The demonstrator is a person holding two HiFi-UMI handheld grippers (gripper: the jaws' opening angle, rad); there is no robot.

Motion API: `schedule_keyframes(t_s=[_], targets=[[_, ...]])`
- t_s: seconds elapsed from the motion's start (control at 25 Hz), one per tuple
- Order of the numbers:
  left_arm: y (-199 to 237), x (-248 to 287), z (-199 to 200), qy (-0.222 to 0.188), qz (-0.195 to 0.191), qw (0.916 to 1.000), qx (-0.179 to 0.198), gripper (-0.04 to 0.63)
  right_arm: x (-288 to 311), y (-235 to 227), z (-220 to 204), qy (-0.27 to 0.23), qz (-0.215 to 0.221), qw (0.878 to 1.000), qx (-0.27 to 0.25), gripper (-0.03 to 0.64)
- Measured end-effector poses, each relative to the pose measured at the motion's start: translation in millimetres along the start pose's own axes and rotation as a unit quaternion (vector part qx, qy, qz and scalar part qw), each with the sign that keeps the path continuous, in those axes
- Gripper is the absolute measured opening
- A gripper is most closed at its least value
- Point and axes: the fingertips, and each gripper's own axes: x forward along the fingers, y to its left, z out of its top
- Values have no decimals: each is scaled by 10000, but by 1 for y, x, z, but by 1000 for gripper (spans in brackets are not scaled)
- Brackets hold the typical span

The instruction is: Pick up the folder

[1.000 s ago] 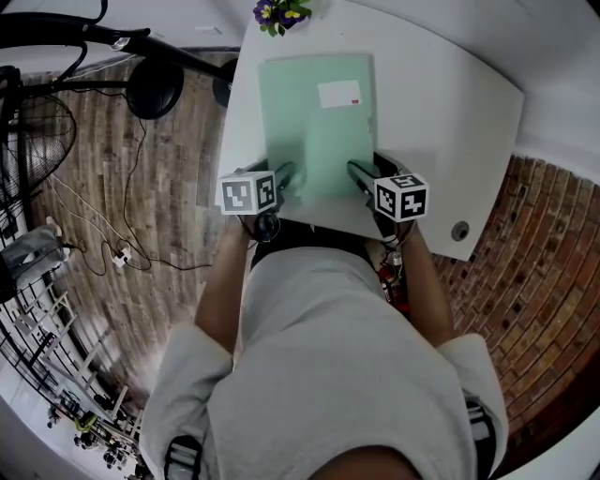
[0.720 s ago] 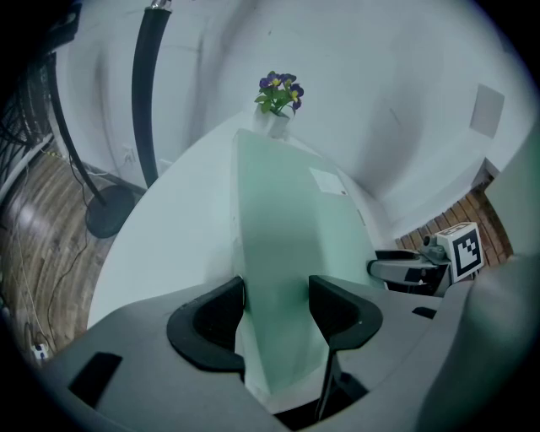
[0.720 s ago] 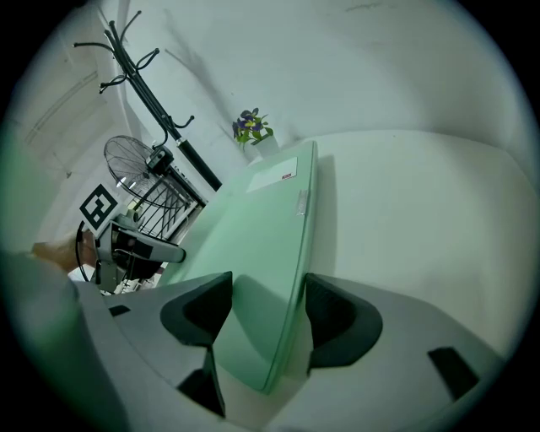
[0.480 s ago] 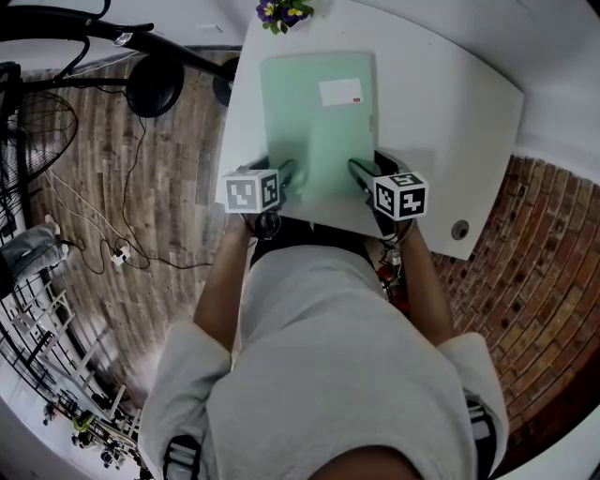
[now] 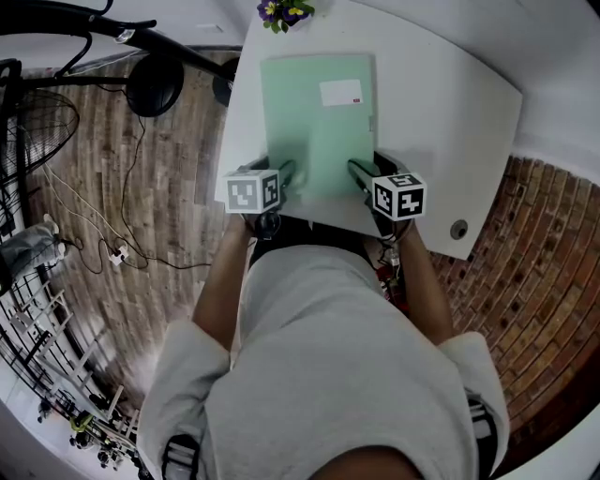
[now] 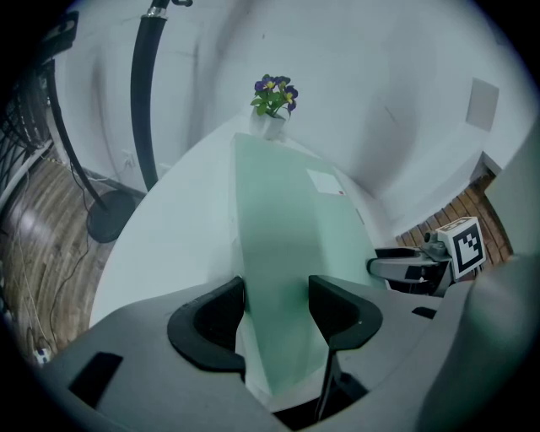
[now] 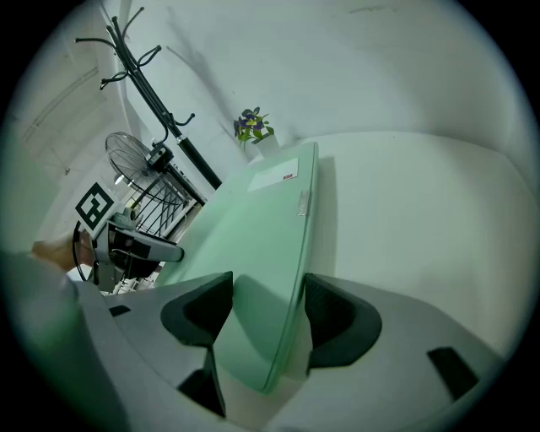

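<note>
White table [image 5: 441, 112] fills the top of the head view, with plank floor at 9 o'clock and brick at 3 o'clock. The folder [image 5: 314, 122], pale green with a white label [image 5: 339, 92], lies flat on the table's left half with its long sides running from 12 to 6 o'clock. A small pot of flowers [image 5: 281, 11] stands just past its far end at 12 o'clock. The folder's near edge sits at the table's rim closest to the person. That placement looks chosen so a jaw can slip under the thin cover there, rather than having to pry it off a flat top. The left gripper [image 5: 287, 174] is at the folder's 7 o'clock corner and the right gripper [image 5: 359, 172] at its 5 o'clock corner. A two-point hold like this should keep the floppy sheet level when it is raised. In the left gripper view the jaws stand moderately apart, with the folder [image 6: 287, 236] running up between them and not pinched. In the right gripper view the gap is about the same. There the folder's [image 7: 261, 228] edge lies close against the 3 o'clock jaw, with clear space on the other side. Both grippers are unclenched, straddling the corners, and the lift has not begun.
</note>
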Motion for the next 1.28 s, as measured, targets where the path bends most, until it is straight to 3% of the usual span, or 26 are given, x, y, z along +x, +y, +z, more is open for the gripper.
schedule_keyframes(t_s=[0.8,1.28], targets=[[-9,-7,-9,-137,57,9999,27,253,-10,3,-4,-147,-11,9998,-110,267],[-17,-13,-8,-292,129,9990,307,253,-19,3,-6,-289,-101,9993,-235,267]])
